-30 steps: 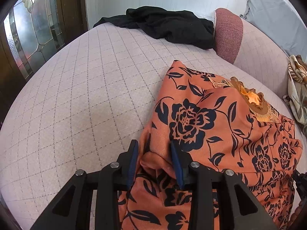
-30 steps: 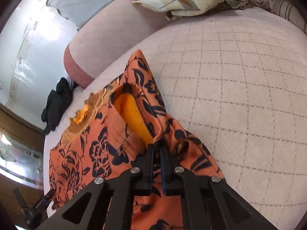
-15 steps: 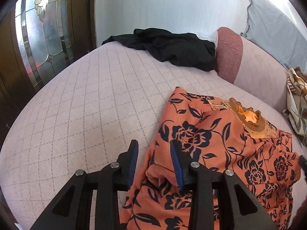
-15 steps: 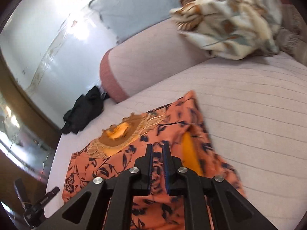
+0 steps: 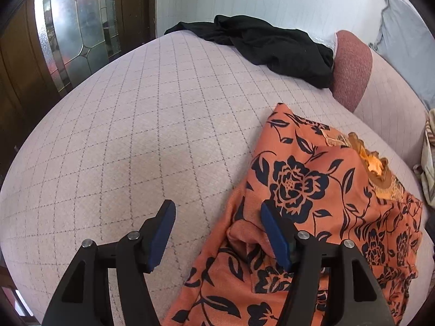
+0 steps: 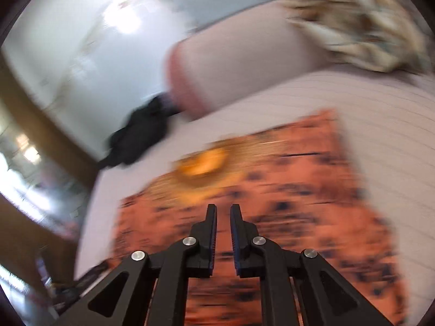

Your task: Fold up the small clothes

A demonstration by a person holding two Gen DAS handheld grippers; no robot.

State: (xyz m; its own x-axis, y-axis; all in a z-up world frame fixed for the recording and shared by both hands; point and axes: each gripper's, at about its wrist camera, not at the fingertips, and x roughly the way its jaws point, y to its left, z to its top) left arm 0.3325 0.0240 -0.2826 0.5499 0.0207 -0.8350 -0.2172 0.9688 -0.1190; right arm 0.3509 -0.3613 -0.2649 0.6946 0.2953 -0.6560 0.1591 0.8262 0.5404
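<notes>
An orange garment with a black flower print (image 5: pixel 312 203) lies on the quilted pink bed, its gold embroidered neckline (image 5: pixel 375 163) toward the bolster. My left gripper (image 5: pixel 217 212) is open wide and holds nothing; its right finger (image 5: pixel 274 233) rests by a raised fold at the garment's left edge. In the blurred right wrist view the garment (image 6: pixel 285 198) lies flat below my right gripper (image 6: pixel 223 209), whose jaws stand a narrow gap apart with nothing between them.
A black garment (image 5: pixel 272 46) lies at the bed's far edge, also in the right wrist view (image 6: pixel 138 138). A pink bolster (image 5: pixel 353 68) runs along the back. A cream patterned cloth (image 6: pixel 353 24) lies on it. A stained-glass door (image 5: pixel 78 32) stands left.
My left gripper opened wide and let go of the garment's edge. My right gripper released its fold, parted slightly and lifted back; the garment now lies flat.
</notes>
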